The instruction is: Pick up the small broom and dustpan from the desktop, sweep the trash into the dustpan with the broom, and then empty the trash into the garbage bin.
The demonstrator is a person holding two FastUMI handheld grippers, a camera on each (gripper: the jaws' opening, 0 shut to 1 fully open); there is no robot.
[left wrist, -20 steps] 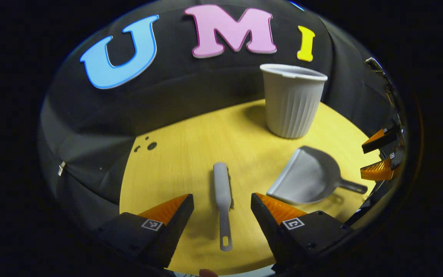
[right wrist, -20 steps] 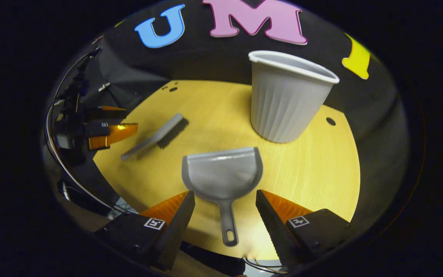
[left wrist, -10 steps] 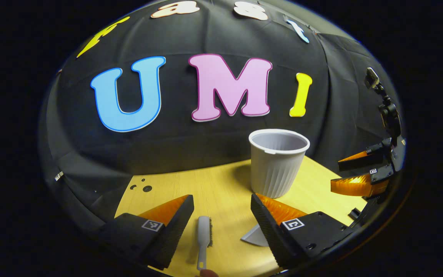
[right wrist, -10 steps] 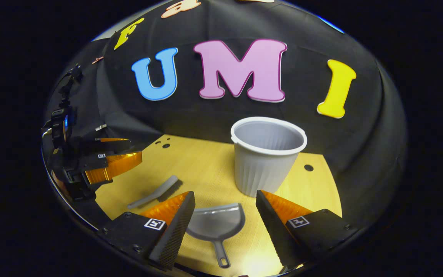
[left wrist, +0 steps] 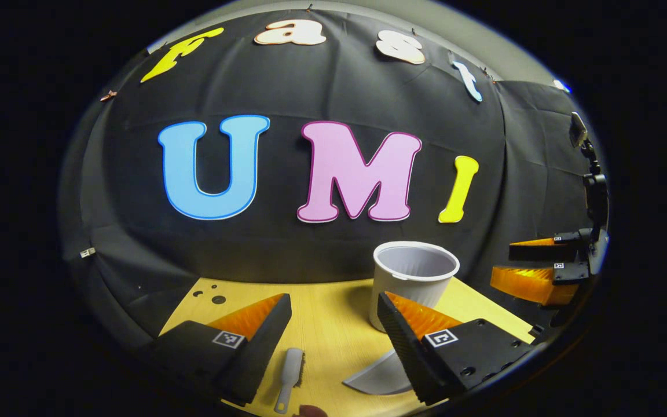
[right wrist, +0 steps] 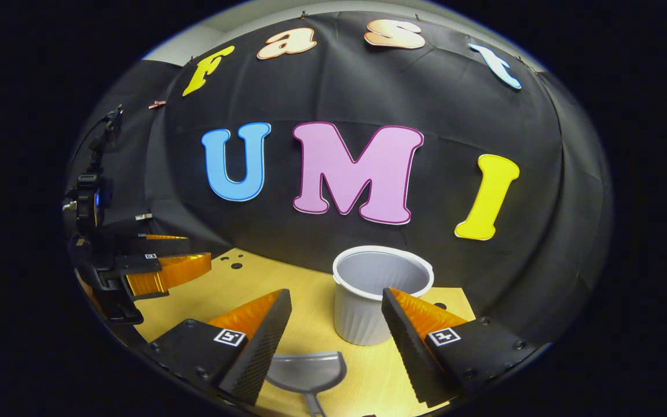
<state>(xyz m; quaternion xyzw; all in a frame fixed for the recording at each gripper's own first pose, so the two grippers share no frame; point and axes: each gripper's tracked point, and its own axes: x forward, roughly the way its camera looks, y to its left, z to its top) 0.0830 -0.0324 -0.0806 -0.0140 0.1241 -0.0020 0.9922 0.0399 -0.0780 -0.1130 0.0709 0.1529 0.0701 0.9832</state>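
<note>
In the left gripper view, the left gripper (left wrist: 333, 324) has its fingers spread wide with nothing between them, held above the yellow wooden desktop (left wrist: 333, 341). The small grey broom (left wrist: 288, 379) lies on the desktop low between those fingers, close by the left one, its handle end toward the camera and its bristles along one side. A corner of the grey dustpan (left wrist: 377, 376) shows just inside the right finger, partly hidden by it. The white ribbed garbage bin (left wrist: 414, 272) stands upright beyond the right finger, which covers its lower part. The right gripper (left wrist: 533, 266) appears far off at the right edge, its fingers apart. In the right gripper view, the right gripper (right wrist: 336, 321) is also open and empty; the dustpan (right wrist: 308, 373) lies on the desktop low between its fingers, nearer the left one, and the bin (right wrist: 377, 292) stands ahead, touching neither tool.
</note>
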